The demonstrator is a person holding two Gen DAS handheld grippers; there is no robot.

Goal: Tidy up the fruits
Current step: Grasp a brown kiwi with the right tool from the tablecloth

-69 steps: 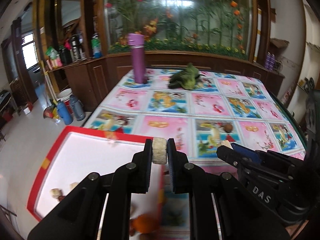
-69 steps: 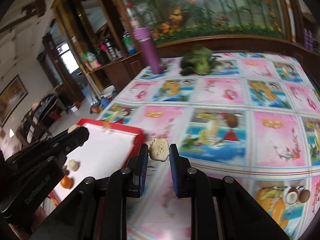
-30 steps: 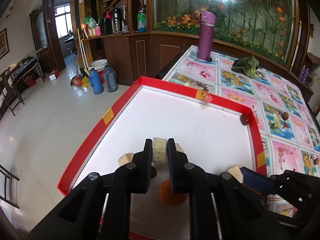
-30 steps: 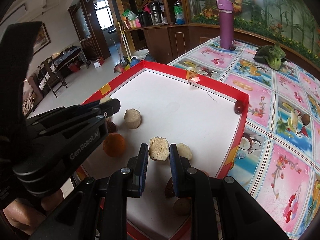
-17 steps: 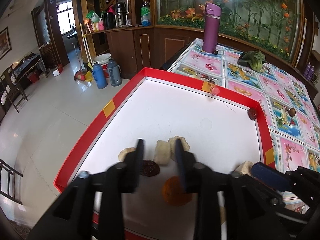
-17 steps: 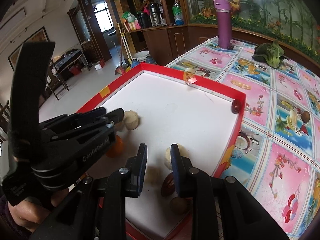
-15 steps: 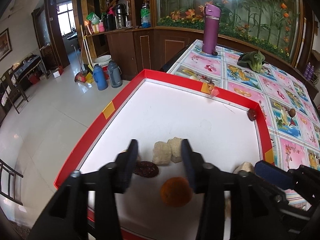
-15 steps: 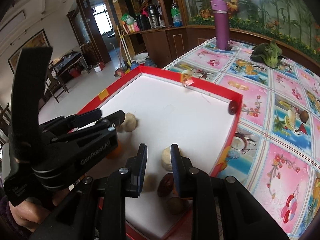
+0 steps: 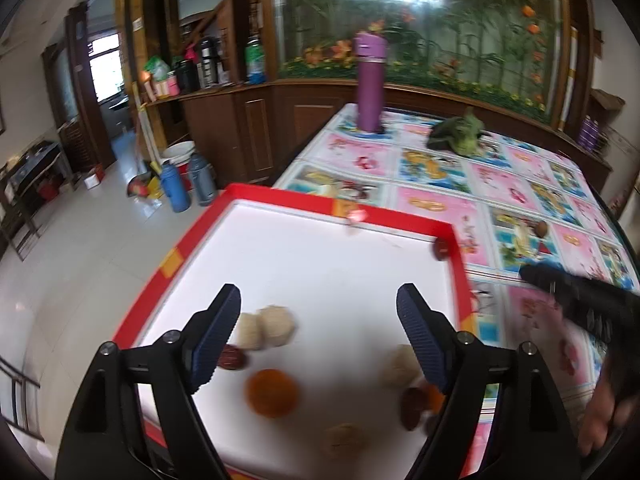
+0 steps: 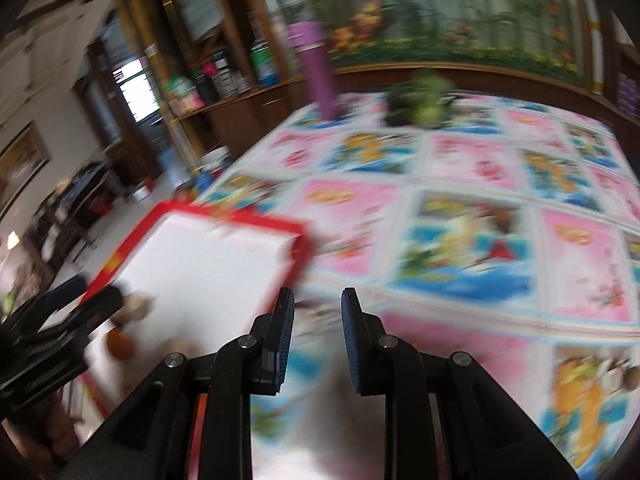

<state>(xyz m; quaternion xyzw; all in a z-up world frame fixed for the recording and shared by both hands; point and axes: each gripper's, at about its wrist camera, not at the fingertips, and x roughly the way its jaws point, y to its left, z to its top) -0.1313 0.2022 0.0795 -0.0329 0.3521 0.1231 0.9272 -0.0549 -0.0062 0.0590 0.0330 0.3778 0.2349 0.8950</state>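
Observation:
A red-rimmed white tray (image 9: 400, 222) holds several fruits. Two beige pieces (image 9: 266, 326) lie side by side, with a dark red date (image 9: 232, 358) and an orange (image 9: 272, 392) near them. More beige and dark pieces (image 9: 400, 368) lie at the tray's near right. A dark fruit (image 9: 442, 248) sits in the far right corner. My left gripper (image 9: 320, 310) hangs wide open above the tray with nothing in it. My right gripper (image 10: 317, 304) is open and holds nothing, over the tablecloth just right of the tray (image 10: 248, 220). The right wrist view is blurred.
A purple bottle (image 9: 370, 84) and a green leafy vegetable (image 9: 458, 136) stand at the far end of the patterned tablecloth (image 9: 436, 204). The tray overhangs the table's left side above a tiled floor (image 9: 80, 248). A hand (image 9: 612, 400) holds the right gripper (image 9: 580, 300).
Both grippers have let go of their beige pieces into the tray. The left jaws have opened wide. The right gripper has swung right, off the tray and over the tablecloth.

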